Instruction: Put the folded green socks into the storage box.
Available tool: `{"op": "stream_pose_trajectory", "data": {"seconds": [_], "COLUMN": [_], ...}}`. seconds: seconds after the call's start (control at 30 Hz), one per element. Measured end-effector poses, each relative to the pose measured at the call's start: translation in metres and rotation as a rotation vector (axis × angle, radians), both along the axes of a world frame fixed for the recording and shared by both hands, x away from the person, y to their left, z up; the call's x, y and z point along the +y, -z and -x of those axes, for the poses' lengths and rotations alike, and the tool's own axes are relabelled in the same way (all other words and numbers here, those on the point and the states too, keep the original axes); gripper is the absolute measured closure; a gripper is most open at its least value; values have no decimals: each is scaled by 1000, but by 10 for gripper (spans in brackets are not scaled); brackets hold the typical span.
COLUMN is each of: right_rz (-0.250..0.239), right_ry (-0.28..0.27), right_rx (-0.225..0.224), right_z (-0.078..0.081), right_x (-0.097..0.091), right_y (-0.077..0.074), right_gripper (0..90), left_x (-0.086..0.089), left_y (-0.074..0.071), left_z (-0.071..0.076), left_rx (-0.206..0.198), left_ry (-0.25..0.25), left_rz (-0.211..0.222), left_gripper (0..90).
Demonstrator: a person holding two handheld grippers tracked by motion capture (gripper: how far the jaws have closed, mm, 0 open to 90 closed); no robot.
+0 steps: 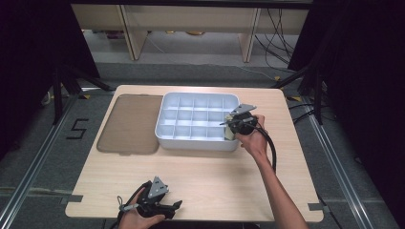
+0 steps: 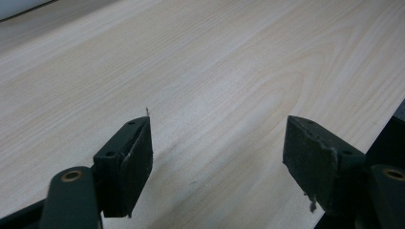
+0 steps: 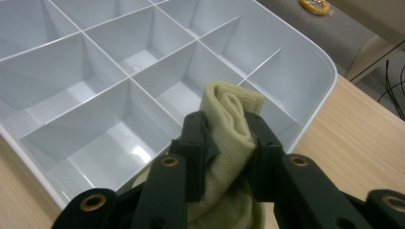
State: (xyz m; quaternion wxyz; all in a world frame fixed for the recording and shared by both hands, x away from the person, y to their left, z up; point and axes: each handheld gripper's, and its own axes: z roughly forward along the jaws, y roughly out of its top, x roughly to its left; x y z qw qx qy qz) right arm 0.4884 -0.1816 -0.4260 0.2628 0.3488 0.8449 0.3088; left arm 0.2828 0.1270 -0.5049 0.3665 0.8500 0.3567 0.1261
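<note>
The right tongs (image 3: 224, 143), clamped on a rolled pale-yellow sock (image 3: 229, 124), hover over the white divided tray (image 1: 165, 121) near the table's (image 1: 200, 171) right edge, ready to lower and release into a compartment, while the left tongs (image 2: 217, 157) rest open and empty.

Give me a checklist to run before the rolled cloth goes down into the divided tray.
1. Grip: right claw is shut on the rolled yellow cloth: ok.
2. Position: cloth hangs over a compartment near the corner of the white tray: ok.
3. Target compartment empty: what shows of it is bare; part is hidden by the cloth: cannot tell.
4. Cloth stays rolled: the top coil looks tight, the lower end is hidden: cannot tell.
5. Left claw is open over bare table, out of the way: ok.
6. Lid lies left of the tray: ok.
</note>
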Motion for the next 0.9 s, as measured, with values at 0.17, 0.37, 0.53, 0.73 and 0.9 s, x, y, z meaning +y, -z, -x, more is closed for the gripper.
{"op": "stream_pose_trajectory", "data": {"seconds": [0.17,0.37,0.53,0.73,0.9], "right_rz": [10,19,25,40,59], "right_ry": [-4,-22,-22,-37,-39], "right_rx": [-2,6,4,14,11], "right_z": [1,3,5,6,6], "right_x": [2,2,2,4,6], "right_y": [6,10,14,21,27], "right_gripper": [722,719,716,715,714], "left_x": [0,0,0,0,0], "left_y": [0,0,0,0,0], "left_z": [0,0,0,0,0], "left_rx": [1,2,0,1,1], "left_ry": [-2,2,5,4,7], "left_rz": [2,-3,-5,-5,-9], "left_gripper": [253,253,252,251,251]}}
